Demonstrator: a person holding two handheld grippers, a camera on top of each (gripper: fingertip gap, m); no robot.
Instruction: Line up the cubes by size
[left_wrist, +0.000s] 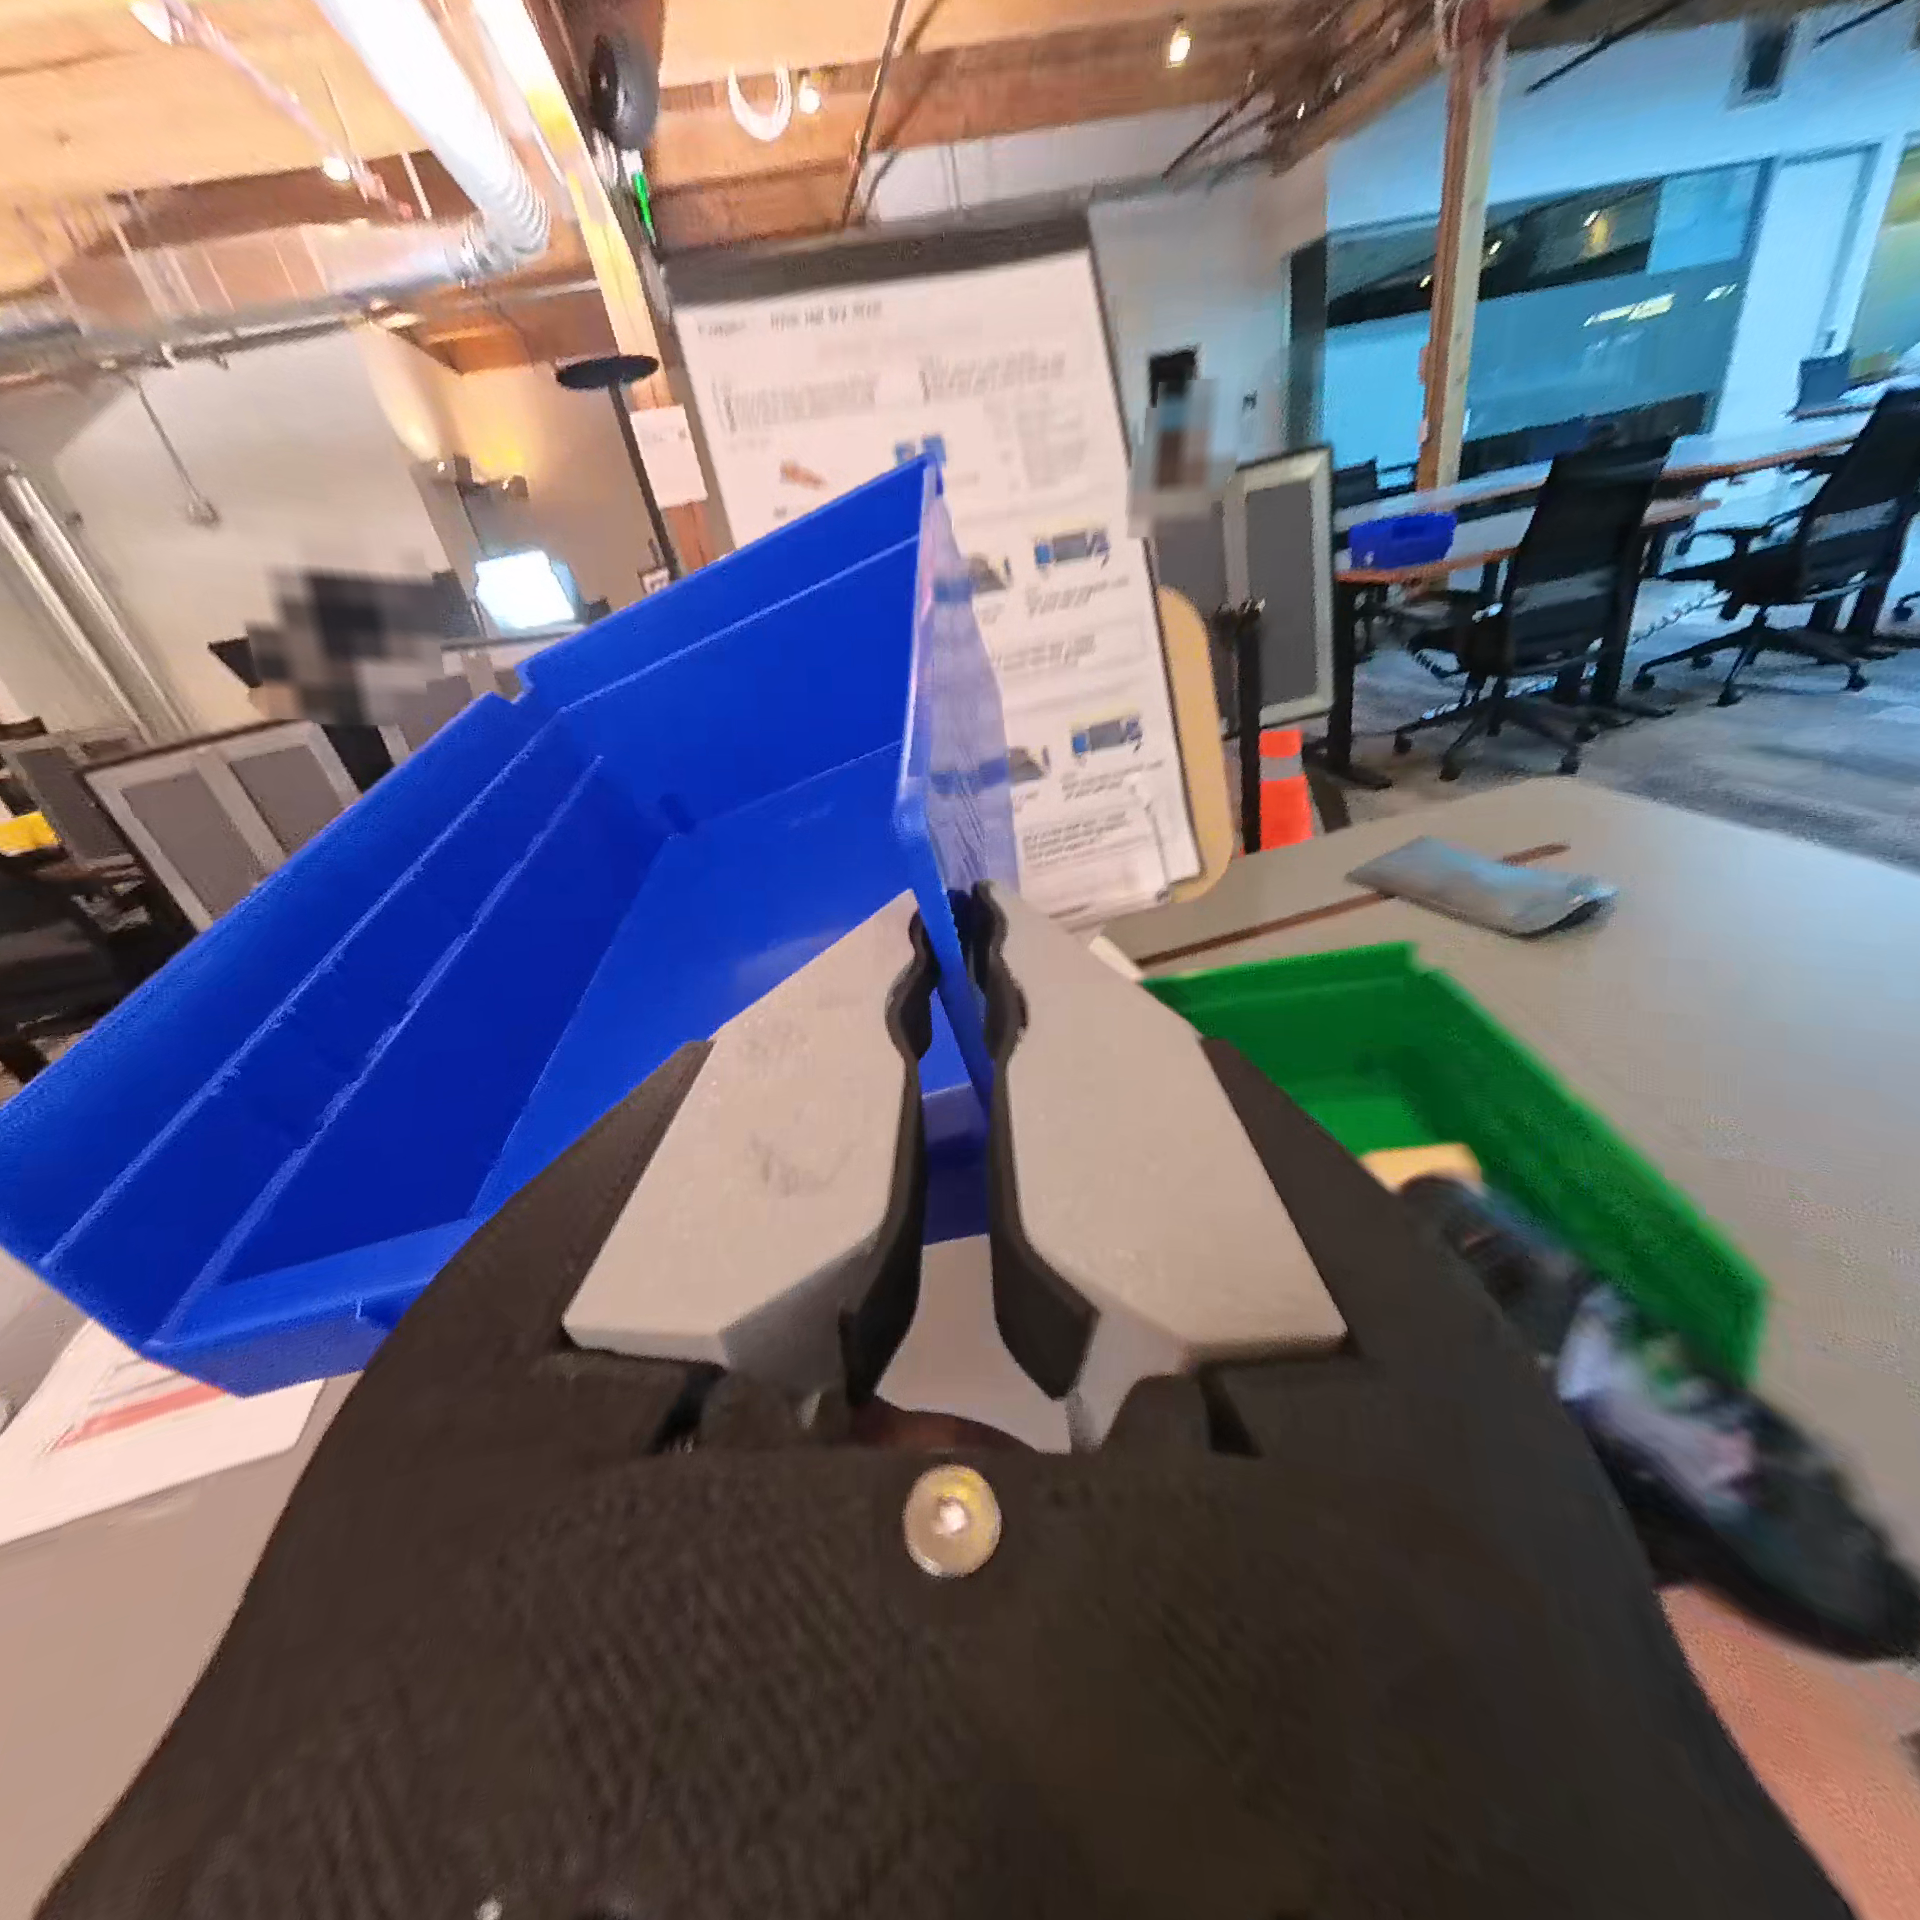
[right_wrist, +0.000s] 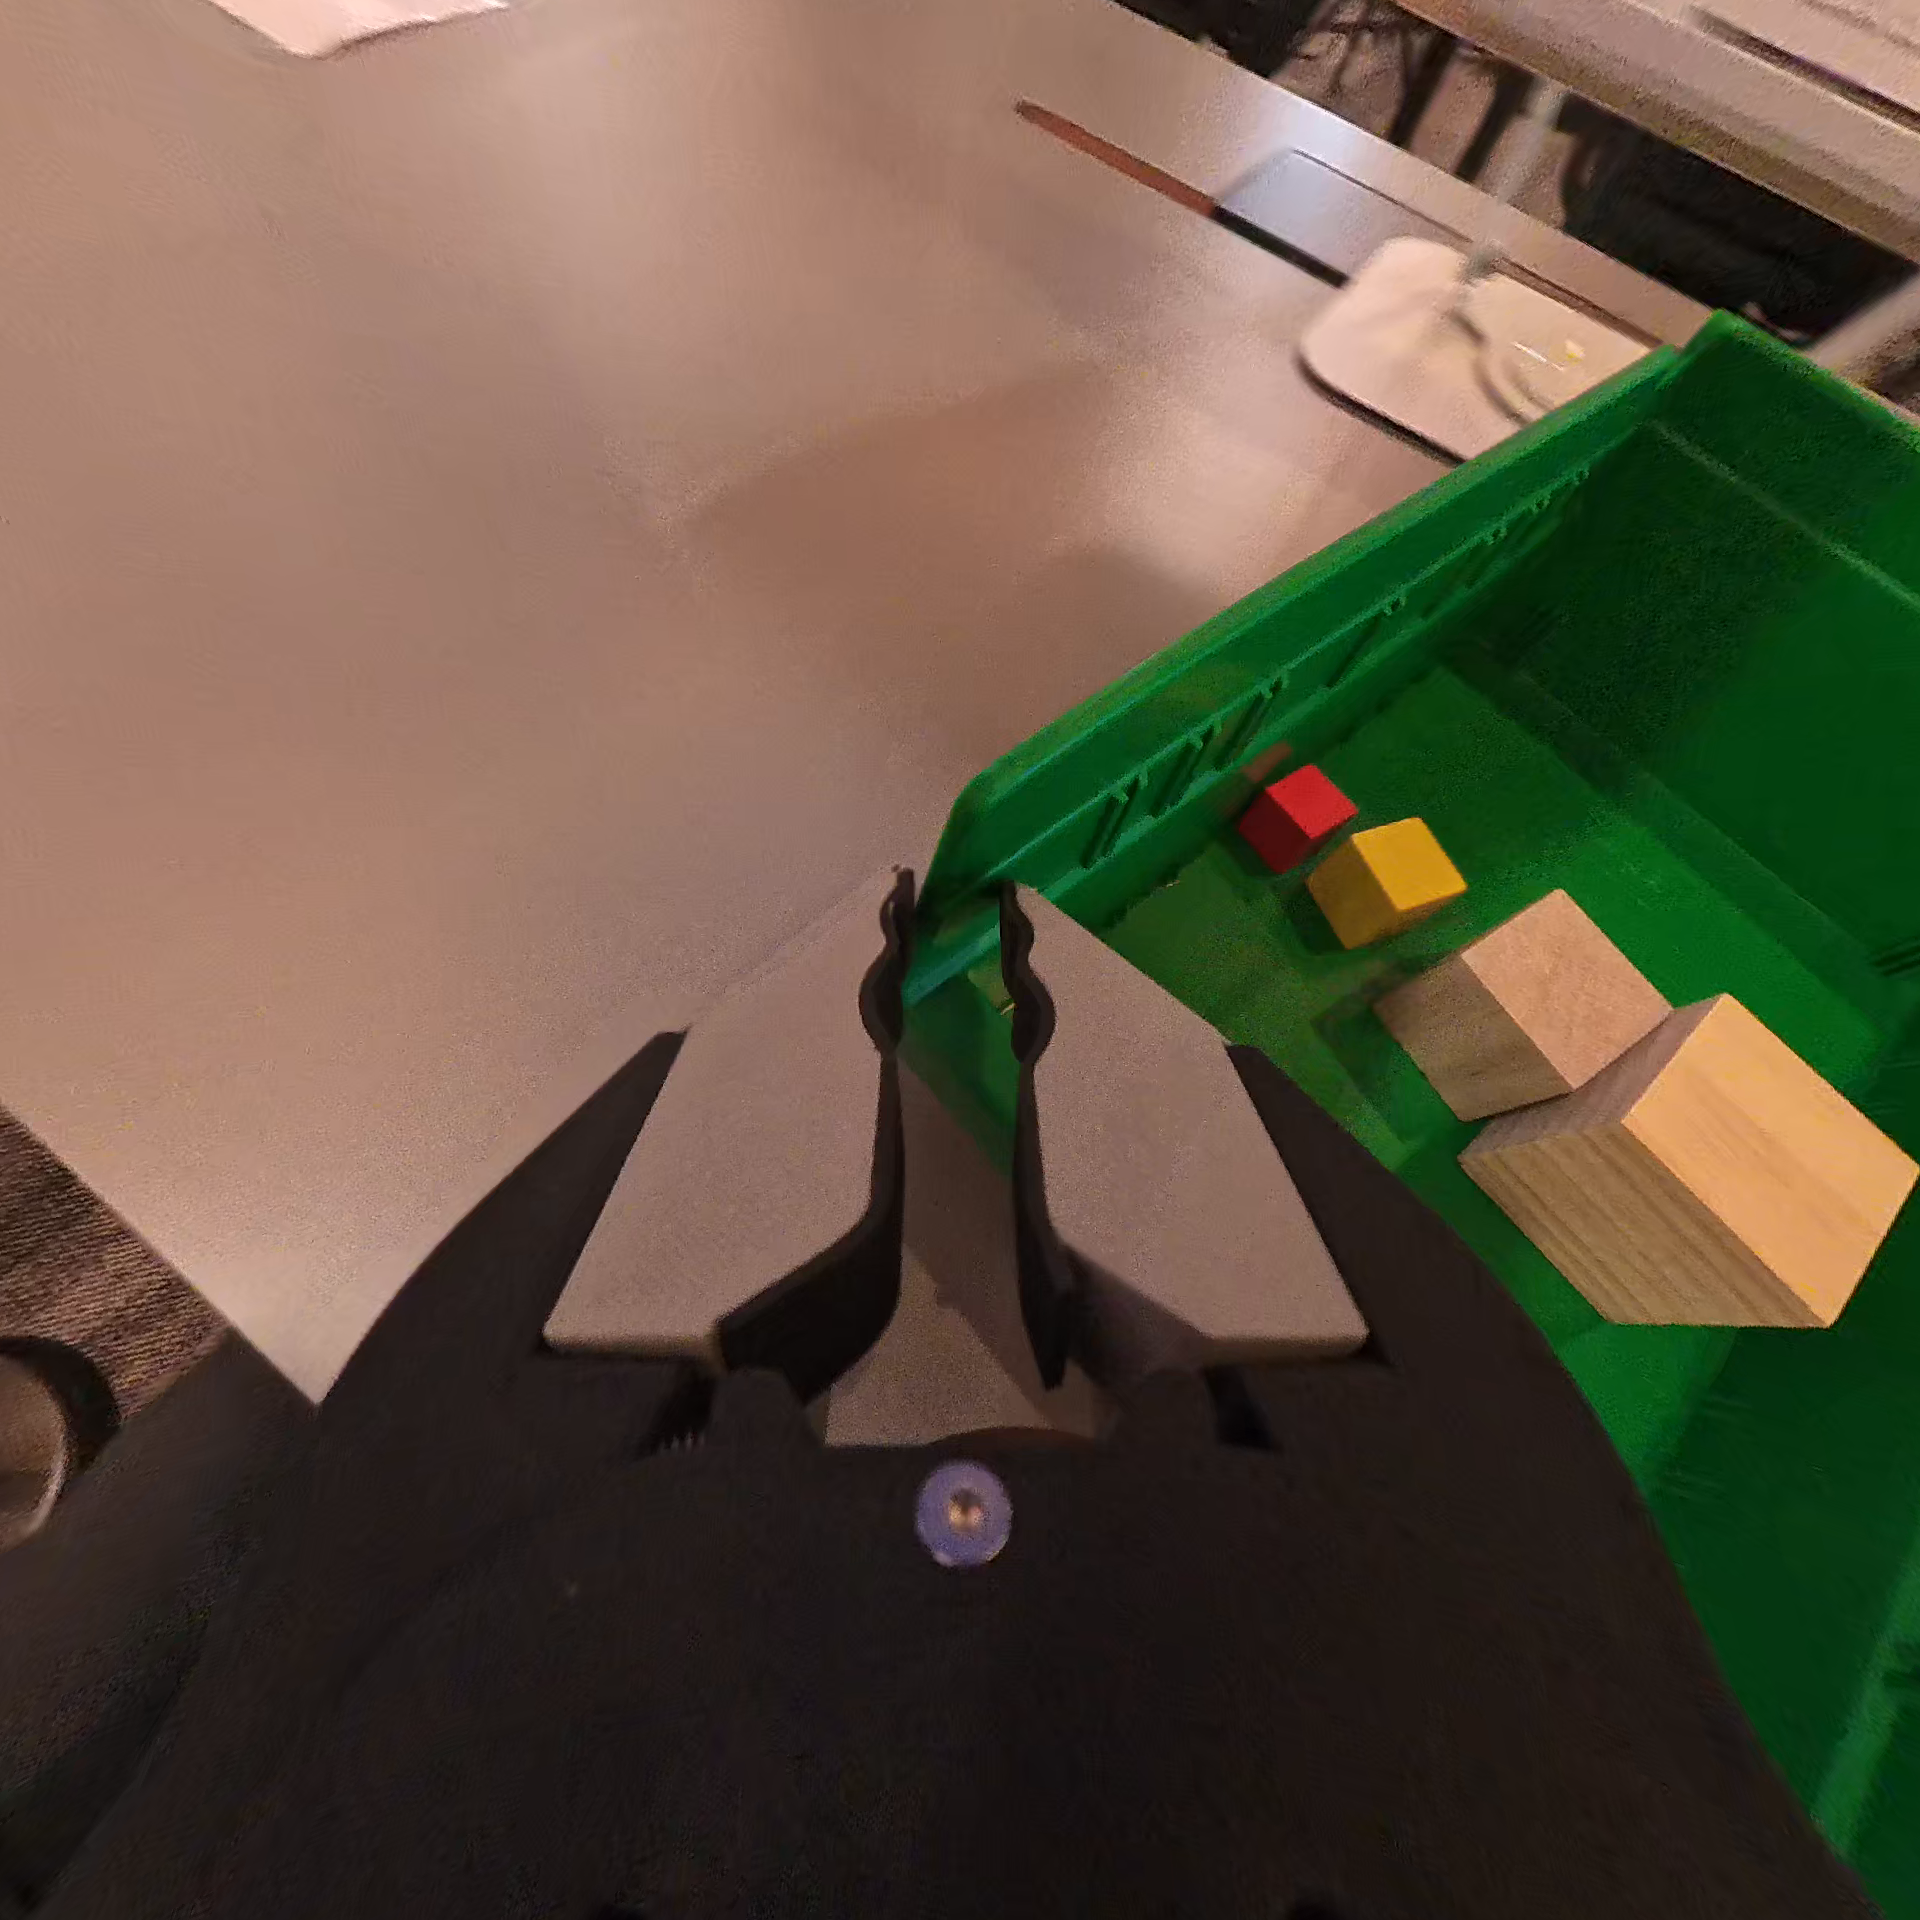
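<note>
Four cubes, red (right_wrist: 1299, 816), yellow (right_wrist: 1387, 881), pale wood (right_wrist: 1522, 1003) and larger wood (right_wrist: 1704, 1164), lie in size order inside the green bin (right_wrist: 1195, 717), whose wall the right gripper (right_wrist: 954, 909) clamps; the left gripper (left_wrist: 954, 920) clamps the tilted blue bin (left_wrist: 436, 966) above the worktop (right_wrist: 520, 520).

right gripper (right_wrist: 954, 935) clamping green bin (right_wrist: 1226, 686) (four cubes (right_wrist: 1517, 1029) inside)

Far ahead of the left gripper (left_wrist: 956, 909) stood a big white poster board (left_wrist: 935, 520). An orange cone (left_wrist: 1285, 790) sat ahead to its right. A grey pouch (left_wrist: 1486, 883) lay further right, with black chairs (left_wrist: 1558, 623) beyond. A paper sheet (left_wrist: 135, 1423) lay near its left.
</note>
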